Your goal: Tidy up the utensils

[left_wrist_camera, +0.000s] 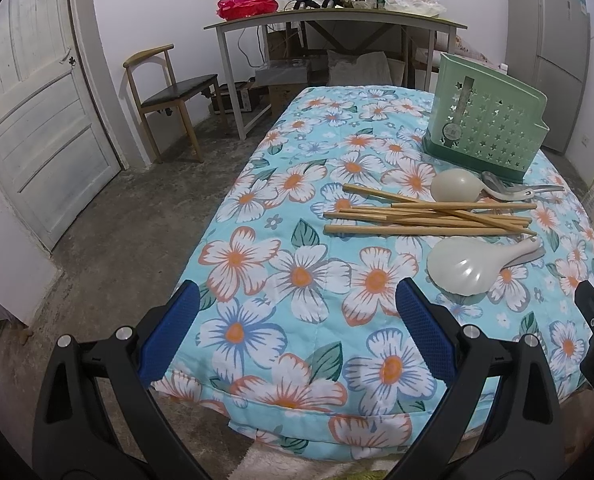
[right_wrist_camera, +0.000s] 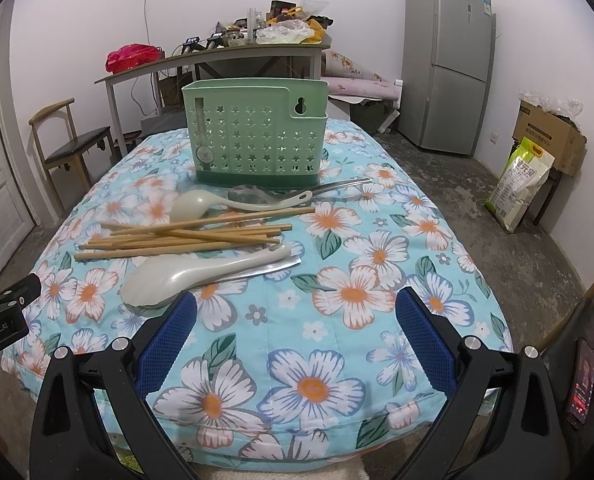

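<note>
A green perforated utensil holder point(left_wrist_camera: 485, 120) point(right_wrist_camera: 257, 132) stands upright at the far side of the flowered cloth point(left_wrist_camera: 305, 280) point(right_wrist_camera: 337, 320). In front of it lie several wooden chopsticks point(left_wrist_camera: 425, 218) point(right_wrist_camera: 185, 236) in a loose pile. A white rice spoon point(left_wrist_camera: 465, 266) point(right_wrist_camera: 177, 276) lies nearest, with a metal handle point(right_wrist_camera: 273, 268) under it. Another white spoon point(left_wrist_camera: 457, 186) point(right_wrist_camera: 201, 204) and a metal spoon point(right_wrist_camera: 253, 194) lie near the holder. My left gripper point(left_wrist_camera: 295, 300) is open over the near left of the cloth. Over the near edge, my right gripper point(right_wrist_camera: 297, 308) is open too, empty.
A wooden chair point(left_wrist_camera: 169, 96) point(right_wrist_camera: 69, 144) and a cluttered desk point(left_wrist_camera: 337, 20) point(right_wrist_camera: 217, 56) stand behind the table. A grey fridge point(right_wrist_camera: 449, 60) point(left_wrist_camera: 549, 52), a cardboard box point(right_wrist_camera: 549, 136) and a rice bag point(right_wrist_camera: 521, 184) are at right. A white door point(left_wrist_camera: 37, 112) is left. A phone point(right_wrist_camera: 583, 384) lies at lower right.
</note>
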{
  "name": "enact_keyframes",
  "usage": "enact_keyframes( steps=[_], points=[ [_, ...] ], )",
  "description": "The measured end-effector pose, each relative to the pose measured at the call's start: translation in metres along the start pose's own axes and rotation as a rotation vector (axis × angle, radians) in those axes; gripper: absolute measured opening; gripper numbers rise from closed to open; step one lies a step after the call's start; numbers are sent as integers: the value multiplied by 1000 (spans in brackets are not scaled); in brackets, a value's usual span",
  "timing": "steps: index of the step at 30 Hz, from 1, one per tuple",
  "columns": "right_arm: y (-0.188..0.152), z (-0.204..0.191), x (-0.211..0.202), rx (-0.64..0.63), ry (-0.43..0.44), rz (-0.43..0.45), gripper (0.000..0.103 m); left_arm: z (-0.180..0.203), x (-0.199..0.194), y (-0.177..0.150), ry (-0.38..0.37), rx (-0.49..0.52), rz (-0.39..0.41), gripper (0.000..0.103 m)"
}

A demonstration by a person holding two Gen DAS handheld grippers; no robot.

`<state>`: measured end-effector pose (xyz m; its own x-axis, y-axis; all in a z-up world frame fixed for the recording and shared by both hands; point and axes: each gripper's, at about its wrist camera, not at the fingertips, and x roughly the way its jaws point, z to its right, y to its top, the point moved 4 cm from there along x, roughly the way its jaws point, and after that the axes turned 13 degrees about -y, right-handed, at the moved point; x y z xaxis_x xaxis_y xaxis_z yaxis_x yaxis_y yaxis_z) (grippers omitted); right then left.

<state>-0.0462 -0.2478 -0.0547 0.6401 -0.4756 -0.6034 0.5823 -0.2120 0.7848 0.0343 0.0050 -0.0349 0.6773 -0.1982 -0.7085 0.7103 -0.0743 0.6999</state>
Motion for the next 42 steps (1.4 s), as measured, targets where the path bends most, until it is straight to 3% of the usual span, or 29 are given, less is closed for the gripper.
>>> enact_keyframes(
  steps=[15, 22, 36, 39, 42],
  points=[
    [1, 2, -1, 7, -6, 7, 97, -2, 2, 0, -1, 4, -7, 94],
    [1, 8, 1, -2, -18, -1, 97, -2, 18, 1, -46, 28, -46, 94],
    [-23, -17, 39, -90, 73, -85, 97, 25, 72, -15, -83, 271, -93, 95],
    [-28, -27, 47, -127, 111, -100, 97, 21, 75, -13, -124, 249, -101, 96],
    [-33, -36, 54, -172, 144, -128, 97, 10, 81, -13, -196, 158, -125, 96]
  ],
)
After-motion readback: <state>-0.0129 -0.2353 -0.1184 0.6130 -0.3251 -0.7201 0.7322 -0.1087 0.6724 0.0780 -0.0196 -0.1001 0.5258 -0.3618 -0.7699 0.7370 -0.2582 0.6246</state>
